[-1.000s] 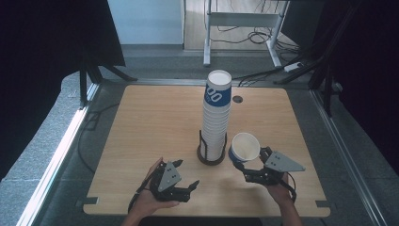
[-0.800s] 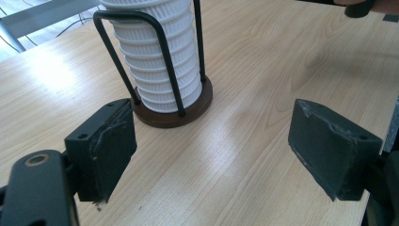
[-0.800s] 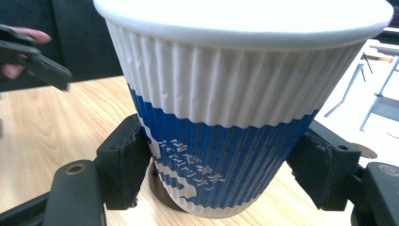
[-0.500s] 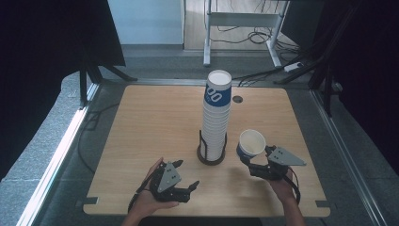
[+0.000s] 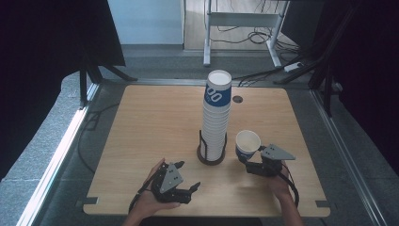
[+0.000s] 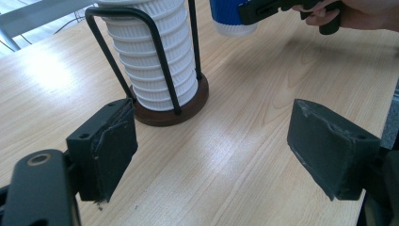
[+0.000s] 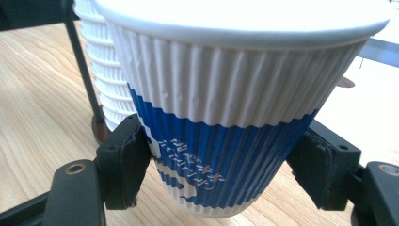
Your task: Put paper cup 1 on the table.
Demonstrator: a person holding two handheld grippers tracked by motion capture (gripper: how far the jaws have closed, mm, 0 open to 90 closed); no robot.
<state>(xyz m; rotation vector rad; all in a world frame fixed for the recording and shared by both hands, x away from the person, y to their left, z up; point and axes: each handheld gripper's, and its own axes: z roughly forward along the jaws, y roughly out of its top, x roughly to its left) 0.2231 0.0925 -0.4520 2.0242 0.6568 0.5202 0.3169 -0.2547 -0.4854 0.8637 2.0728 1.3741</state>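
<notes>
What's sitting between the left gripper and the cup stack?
Nothing: in the left gripper view, bare table runs from the open left gripper to the cup stack in its holder.

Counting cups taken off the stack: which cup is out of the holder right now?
The single cup clamped in the right tongs, right of the wire holder; every other cup sits nested in the tall stack.

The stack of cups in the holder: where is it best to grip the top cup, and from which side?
Grip the top cup on its ribbed wall just under the rim, coming in level from the side. It rises well above the wire holder, so nothing blocks either jaw there.
</notes>
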